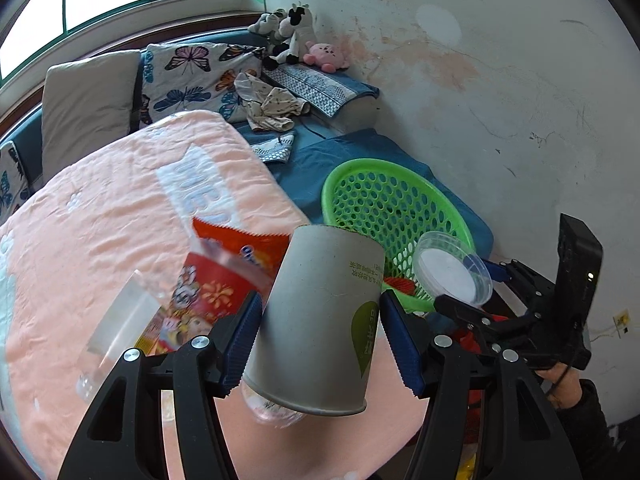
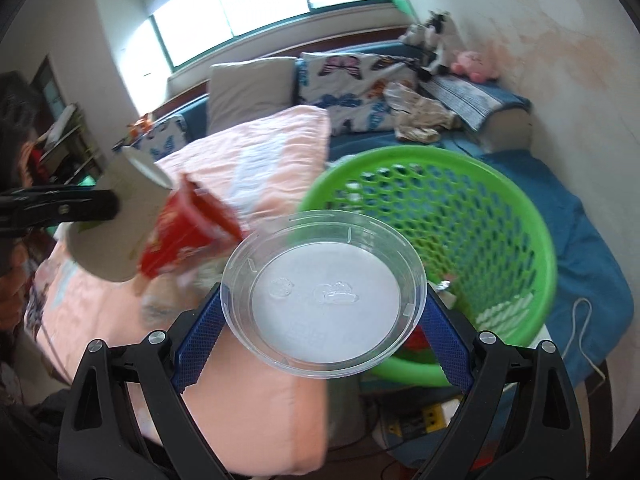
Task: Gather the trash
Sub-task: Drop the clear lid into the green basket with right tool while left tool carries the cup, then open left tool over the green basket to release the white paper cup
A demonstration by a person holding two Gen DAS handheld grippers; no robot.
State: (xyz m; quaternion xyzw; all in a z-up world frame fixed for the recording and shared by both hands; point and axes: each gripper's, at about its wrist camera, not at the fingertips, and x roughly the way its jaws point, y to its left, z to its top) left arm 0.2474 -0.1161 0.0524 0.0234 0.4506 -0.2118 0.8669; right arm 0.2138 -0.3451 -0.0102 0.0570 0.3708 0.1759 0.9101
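Note:
In the left wrist view my left gripper (image 1: 320,304) is shut on a grey paper cup (image 1: 320,332) with a green leaf print, its rim tilted toward the camera. Behind the cup lie a red snack bag (image 1: 224,280) and a clear plastic bottle (image 1: 120,320) on the pink blanket (image 1: 100,220). My right gripper (image 2: 323,292) is shut on a clear round plastic lid (image 2: 324,296), held flat beside the near rim of the green perforated basket (image 2: 460,216). The same lid (image 1: 452,272) and basket (image 1: 384,208) show in the left wrist view, to the cup's right.
The basket sits on a blue sheet (image 2: 580,240) close to the stained wall (image 1: 500,80). Pillows (image 1: 88,96), crumpled clothes (image 1: 272,108) and plush toys (image 1: 296,36) lie at the back. A yellow power strip (image 2: 424,416) is on the floor. A person (image 2: 16,140) is at the left edge.

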